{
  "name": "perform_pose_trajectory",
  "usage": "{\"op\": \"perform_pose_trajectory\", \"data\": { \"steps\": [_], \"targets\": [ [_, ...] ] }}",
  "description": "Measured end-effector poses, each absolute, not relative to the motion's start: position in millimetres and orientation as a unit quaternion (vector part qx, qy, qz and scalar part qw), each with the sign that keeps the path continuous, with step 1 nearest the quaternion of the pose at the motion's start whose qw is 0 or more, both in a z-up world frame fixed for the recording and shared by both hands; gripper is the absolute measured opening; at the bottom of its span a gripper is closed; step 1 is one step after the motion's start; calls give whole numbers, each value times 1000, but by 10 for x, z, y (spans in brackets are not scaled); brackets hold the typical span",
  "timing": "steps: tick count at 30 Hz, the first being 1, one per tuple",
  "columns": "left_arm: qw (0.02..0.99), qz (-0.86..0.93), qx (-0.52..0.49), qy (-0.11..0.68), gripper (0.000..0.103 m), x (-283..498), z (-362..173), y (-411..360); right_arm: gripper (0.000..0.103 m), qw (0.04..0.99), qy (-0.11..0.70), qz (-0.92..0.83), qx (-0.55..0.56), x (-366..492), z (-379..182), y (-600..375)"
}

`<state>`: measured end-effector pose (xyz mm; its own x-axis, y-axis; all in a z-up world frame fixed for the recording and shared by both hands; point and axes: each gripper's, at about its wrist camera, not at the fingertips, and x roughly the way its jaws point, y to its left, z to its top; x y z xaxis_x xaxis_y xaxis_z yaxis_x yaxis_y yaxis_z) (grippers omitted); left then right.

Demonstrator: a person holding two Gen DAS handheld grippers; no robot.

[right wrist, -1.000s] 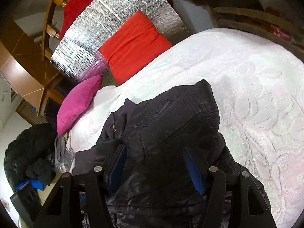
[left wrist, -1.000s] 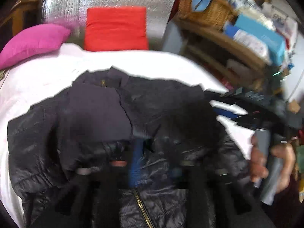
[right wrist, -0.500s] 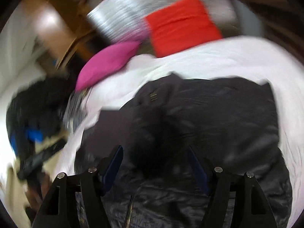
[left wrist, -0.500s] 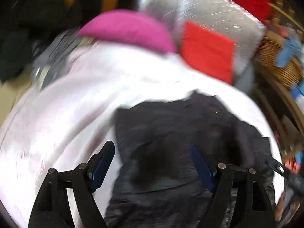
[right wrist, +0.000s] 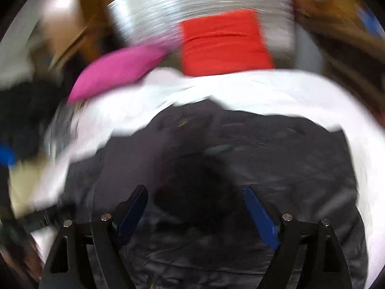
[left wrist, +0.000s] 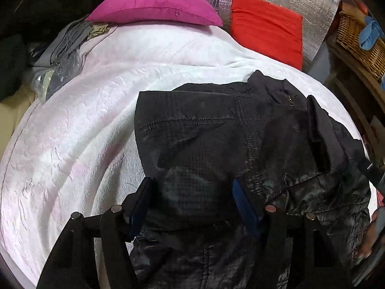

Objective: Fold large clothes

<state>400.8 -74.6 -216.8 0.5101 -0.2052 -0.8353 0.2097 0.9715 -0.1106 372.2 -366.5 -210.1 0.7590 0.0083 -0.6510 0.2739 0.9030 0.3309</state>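
The black jacket (left wrist: pixel 240 144) lies on the white bedspread (left wrist: pixel 72 132), partly folded, its collar and zip pull toward one o'clock in the left wrist view and its near hem running under both tools at six o'clock. The left gripper (left wrist: pixel 192 202) hangs over the jacket's left edge; its jaws, which have just been closing a little, stand apart with dark quilted cloth showing between the blue pads but no pad visibly pressing on it. The right gripper (right wrist: pixel 195 207) is over the middle of the garment, its jaws just opened wider and spread, pinching nothing; that view is smeared by motion, so fine detail is lost.

The main risk is a poor pinch. The shell looks slick and puffy, so a shallow bite would likely catch only the top layer and peel it off the fold beneath, or slide free mid-lift. The left tool sits right at the hem's edge, at about nine o'clock of the jacket, where it may grab bedspread along with cloth and drag the cover. The pink pillow (left wrist: pixel 154 7) and red cushion (left wrist: pixel 267 36) at twelve o'clock sit well apart and pose little hazard.
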Motion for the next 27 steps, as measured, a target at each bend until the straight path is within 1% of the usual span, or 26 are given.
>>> {"op": "perform_pose_trajectory", "data": {
  "steps": [4,6,8,10,12,14,17,19,25,27],
  "targets": [
    [869,-115,4,482,69,4052,-2202,-740,86,871,295,-118,374,3392,-2188,-4428],
    [873,-121,-17,473,69,4078,-2168,-752,86,873,290,-95,380,3366,-2154,-4493],
    [875,-131,-32,466,69,4092,-2120,-780,86,887,294,-66,350,3408,-2081,-4353],
    [876,-118,-14,467,69,4125,-2122,-831,86,900,305,-31,311,3515,-2037,-4119],
    [870,-90,-18,484,69,4188,-2176,-788,86,912,323,0,253,3635,-2007,-3788],
    [861,-84,-44,499,69,4237,-2225,-694,86,923,337,12,185,3694,-1973,-3464],
    [862,-99,-45,496,69,4232,-2184,-667,86,945,319,-1,78,3686,-1928,-3044],
    [867,-100,-35,486,69,4208,-2140,-663,86,948,315,-1,30,3743,-1940,-2822],
    [862,-108,-36,494,69,4208,-2193,-633,86,936,347,-28,-53,4025,-2189,-2453],
    [862,-111,-31,494,69,4198,-2200,-649,84,937,338,-61,-57,4108,-2237,-2491]
  ]
}}
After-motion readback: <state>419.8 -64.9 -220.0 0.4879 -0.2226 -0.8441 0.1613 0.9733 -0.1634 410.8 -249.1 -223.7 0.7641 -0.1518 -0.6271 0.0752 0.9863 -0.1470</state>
